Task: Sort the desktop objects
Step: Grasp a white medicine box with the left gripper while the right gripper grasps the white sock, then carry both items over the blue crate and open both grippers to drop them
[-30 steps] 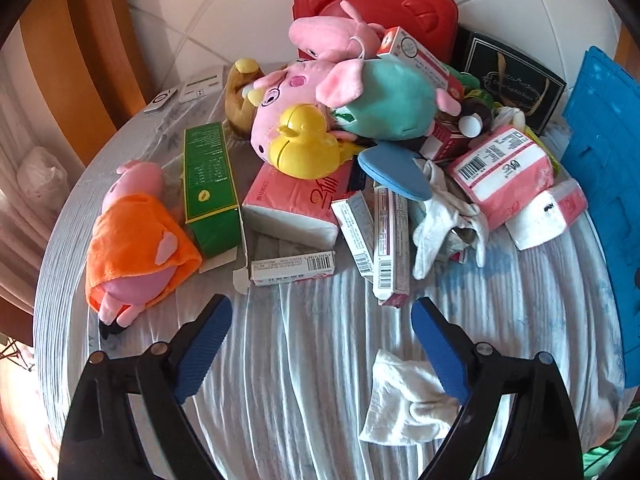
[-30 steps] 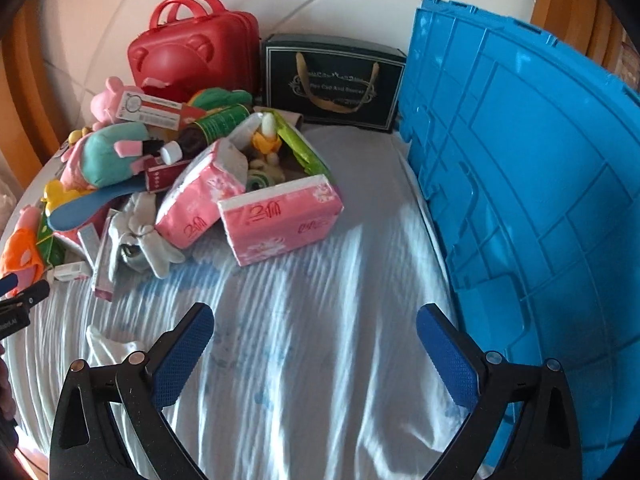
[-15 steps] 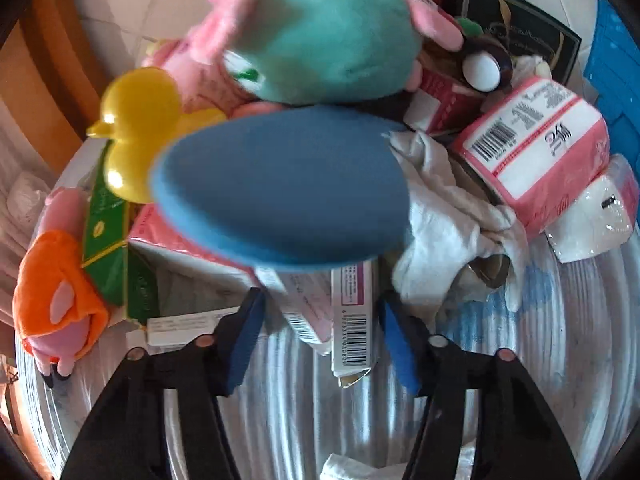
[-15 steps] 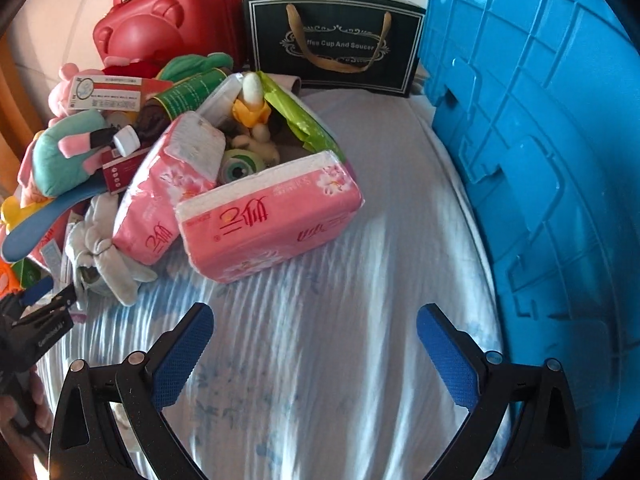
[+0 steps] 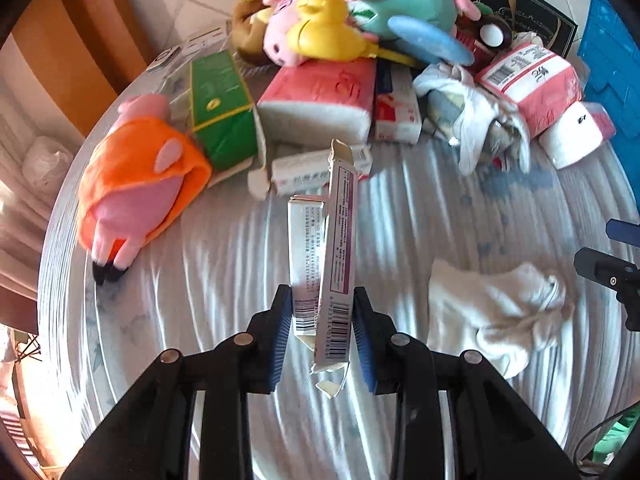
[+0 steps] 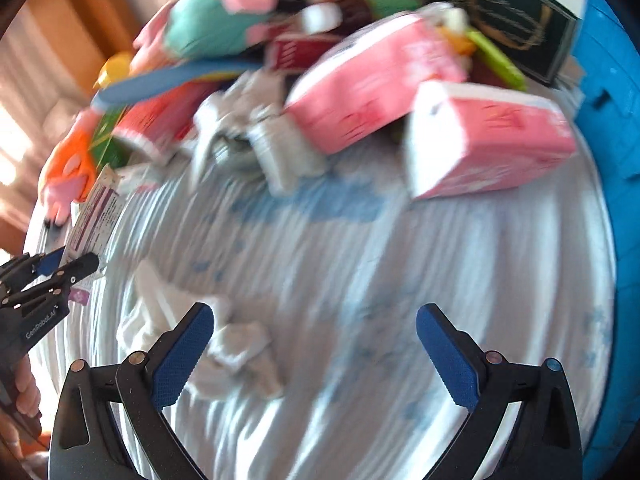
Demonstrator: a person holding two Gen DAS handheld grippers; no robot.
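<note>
Gripping two slim boxes [image 5: 324,264] together, left gripper [image 5: 322,336] holds them lifted, long axes pointing far, pile [image 5: 360,60] beyond. Right view, blurred: right gripper [image 6: 314,350] wide open, empty, sock [image 6: 240,352] near-left by its left finger; boxes far left, crate [image 6: 616,120] right.

The right gripper [image 6: 314,354] hangs over the table [image 6: 400,280], its blue-padded jaws spread wide with nothing between them. A crumpled white cloth [image 6: 224,344] lies just beyond the left pad. The picture is blurred. At the far left the left gripper [image 6: 60,264] clamps a white-and-purple box [image 6: 96,212]. Farther back, two pink tissue packs [image 6: 492,144] lie among a pile of plush toys, beside a blue crate [image 6: 612,128] on the right.
</note>
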